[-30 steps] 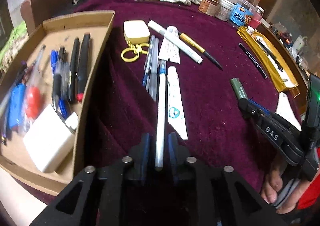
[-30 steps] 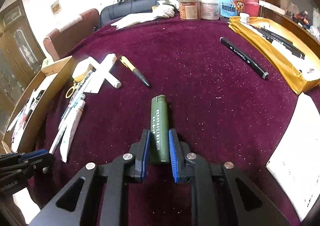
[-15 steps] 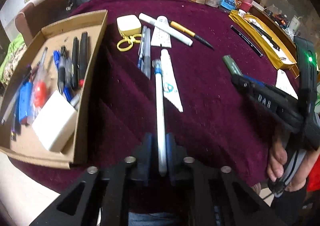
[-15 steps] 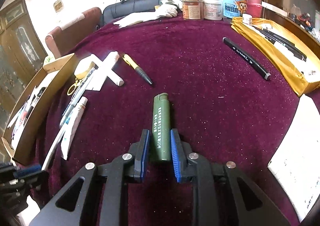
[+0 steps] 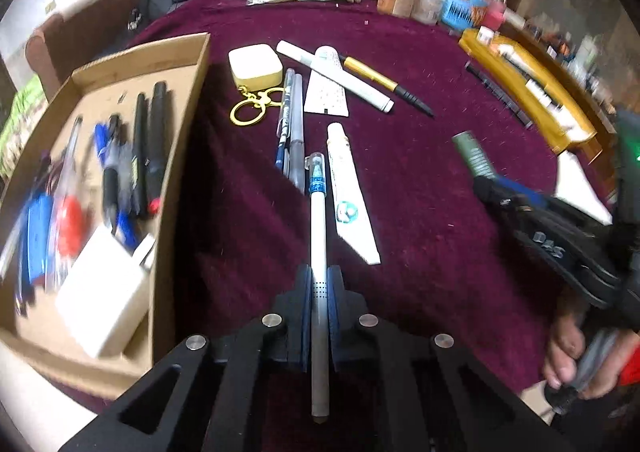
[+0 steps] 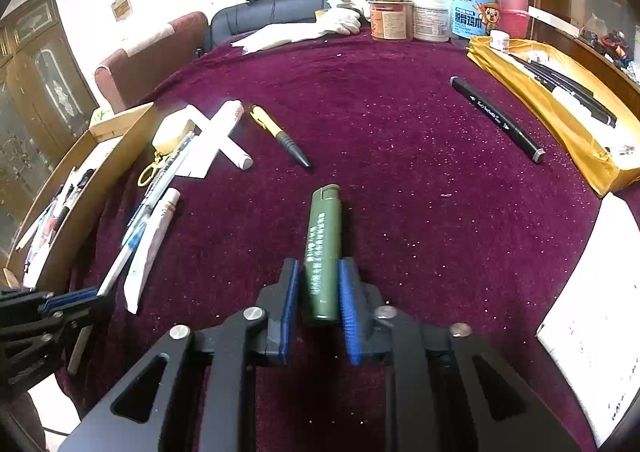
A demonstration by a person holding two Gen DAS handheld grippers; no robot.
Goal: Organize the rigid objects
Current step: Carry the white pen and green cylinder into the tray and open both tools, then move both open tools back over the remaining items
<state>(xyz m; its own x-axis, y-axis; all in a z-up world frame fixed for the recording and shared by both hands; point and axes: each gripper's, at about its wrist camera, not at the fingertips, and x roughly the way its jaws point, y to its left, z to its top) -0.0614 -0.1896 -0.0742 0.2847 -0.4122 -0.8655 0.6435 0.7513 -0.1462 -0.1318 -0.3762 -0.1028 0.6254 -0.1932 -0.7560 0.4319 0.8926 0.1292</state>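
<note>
both pairs of jaws are clamped on something: the left gripper (image 5: 319, 288) pinches a white pen (image 5: 319, 236) tight near the middle of its barrel, and the right gripper (image 6: 319, 284), its jaws closing, presses its blue pads on the lower half of a green lighter (image 6: 322, 248).

going from largest to smallest: a round table under a dark red velvet cloth (image 6: 400, 171) fills both views and serves as the sorting surface. at the left edge sits an open cardboard tray (image 5: 176, 155), already holding pens, markers, a white block and blue and red items laid roughly side by side, so it looks like the collecting place for stationery. at the right edge a yellow tray (image 6: 560, 131) holds dark markers, likely a second sorting spot. jars and white gloves stand at the far rim, out of the way.

loose on the cloth between the trays lie a white tube (image 5: 350, 191), a folded paper, a white marker, a yellow pen (image 6: 278, 133), a black marker (image 6: 496, 117) near the yellow tray, a cream case with a gold ring, and two clear pens.

the white pen points away from the camera, its clear blue-tipped cap forward, held along the fingers so it can slide lengthwise into the tray, probably. the lighter is gripped the same way, top end forward.
</note>
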